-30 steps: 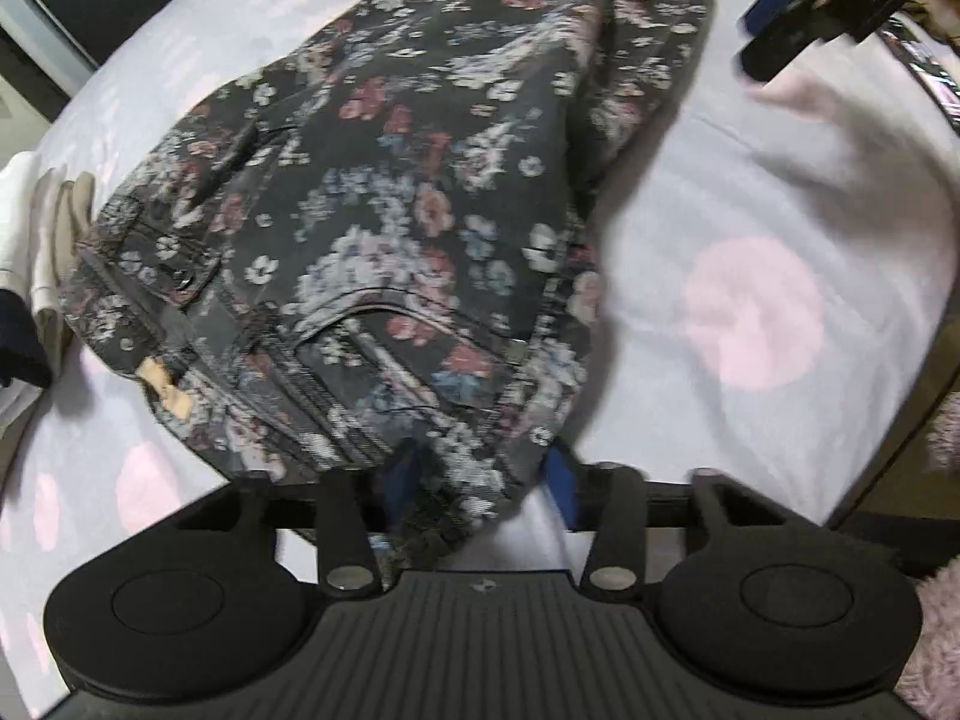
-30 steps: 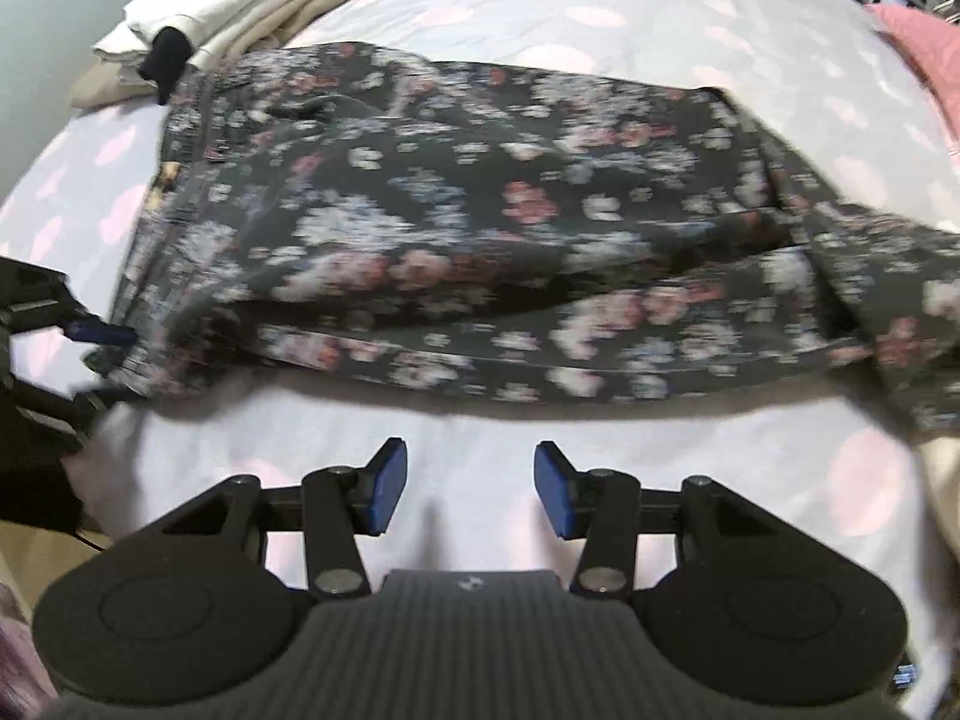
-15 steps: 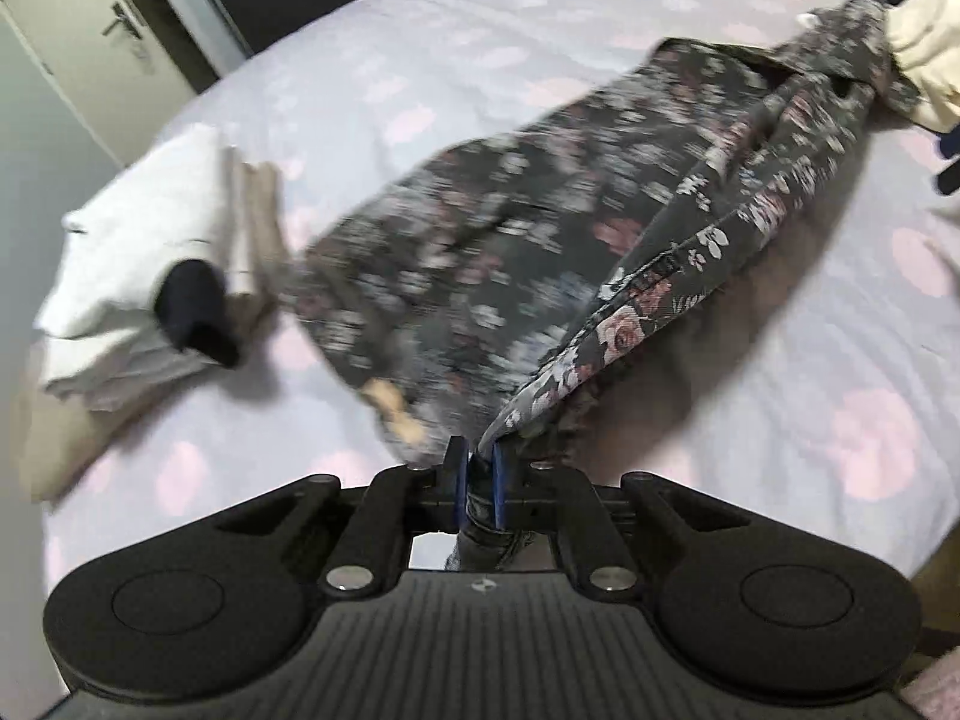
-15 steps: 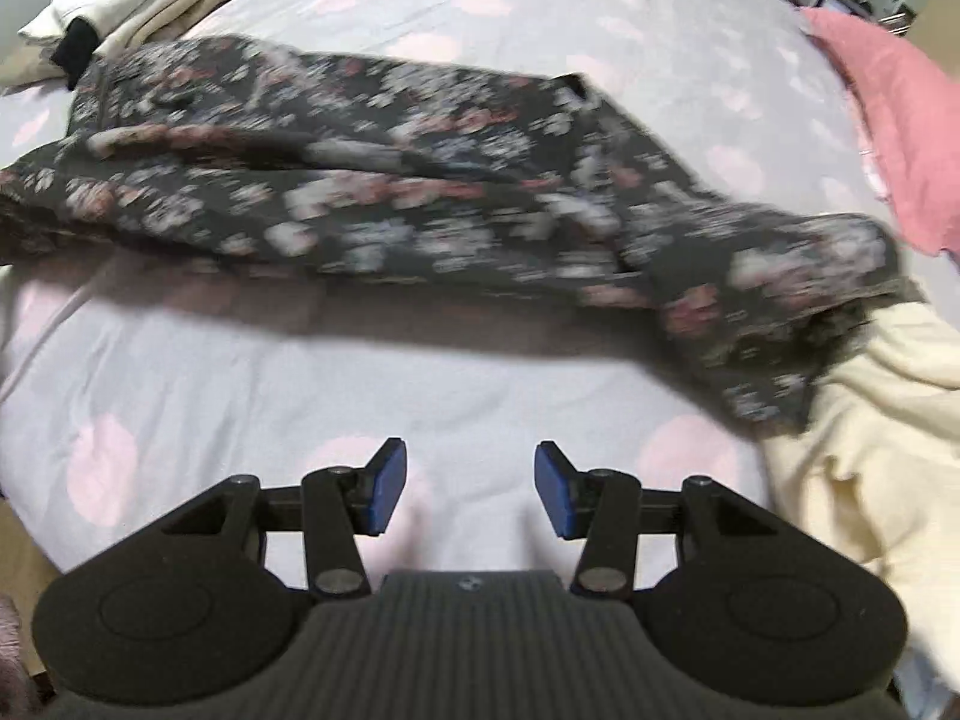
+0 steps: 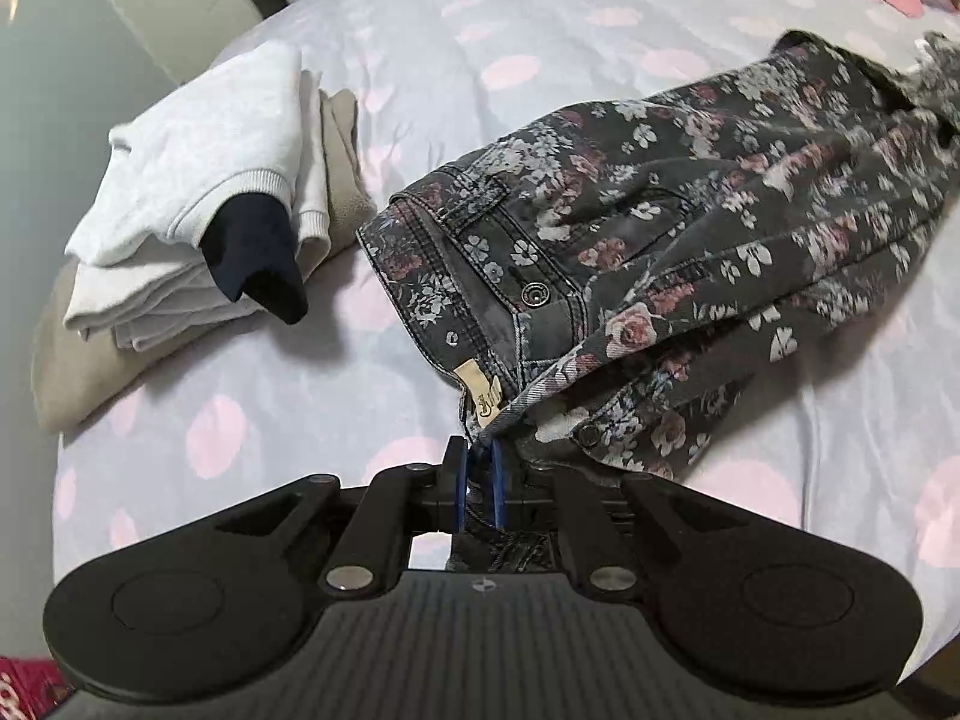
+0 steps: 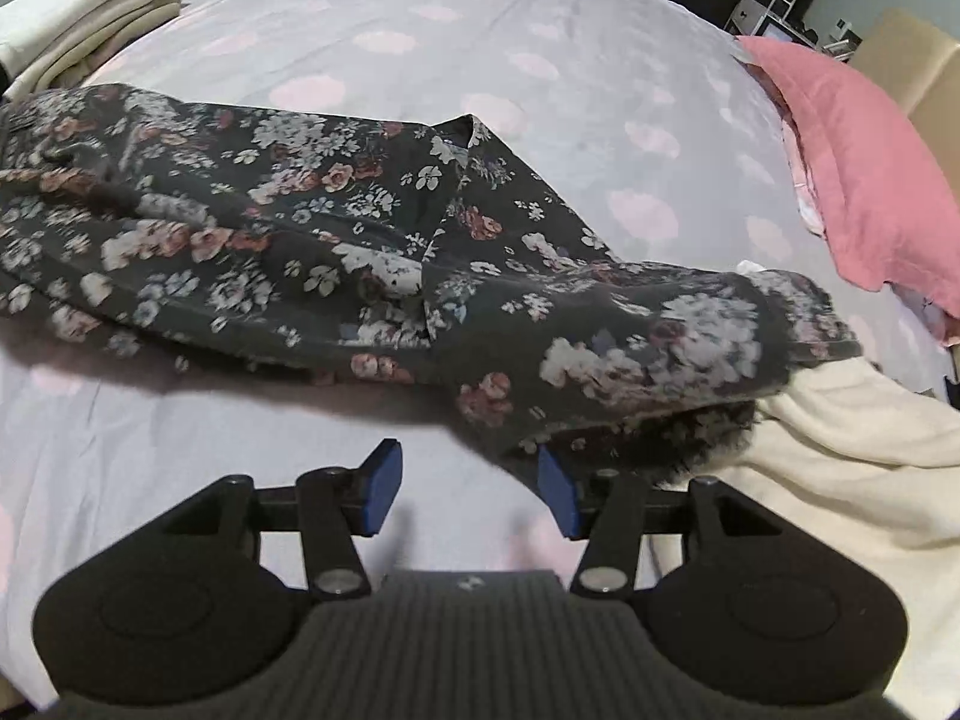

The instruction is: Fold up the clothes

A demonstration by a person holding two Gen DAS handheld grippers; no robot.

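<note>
Across the bed (image 5: 420,36), on its pale sheet with pink dots, lie the floral jeans (image 5: 690,228), dark denim printed with white and rose flowers. They stretch from the waistband nearest my left tongs (image 5: 478,483) out toward the far right, the legs bunched and partly doubled over each other. My left tongs are pinched nearly together, the blue pads clamped on the waistband edge just below the tan label (image 5: 480,387); a metal button (image 5: 534,294) sits on the band a little further up. To the left of the waistband, close beside it but apart, stands a stack of folded clothes (image 5: 198,198): white knit pieces on top, a beige one underneath, with a dark navy piece (image 5: 258,258) poking out of the front.

From the right wrist view, the same floral jeans (image 6: 360,240) run across the sheet, with the leg ends on the right draped onto a cream blanket (image 6: 840,450). My right tongs (image 6: 471,492) are spread wide and hold nothing; the right-hand pad sits just under the overhanging hem, the left-hand pad over bare sheet. A pink pillow (image 6: 858,168) lies at the far right of the bed (image 6: 540,12), and the folded stack (image 6: 84,6) shows in the top left corner.
</note>
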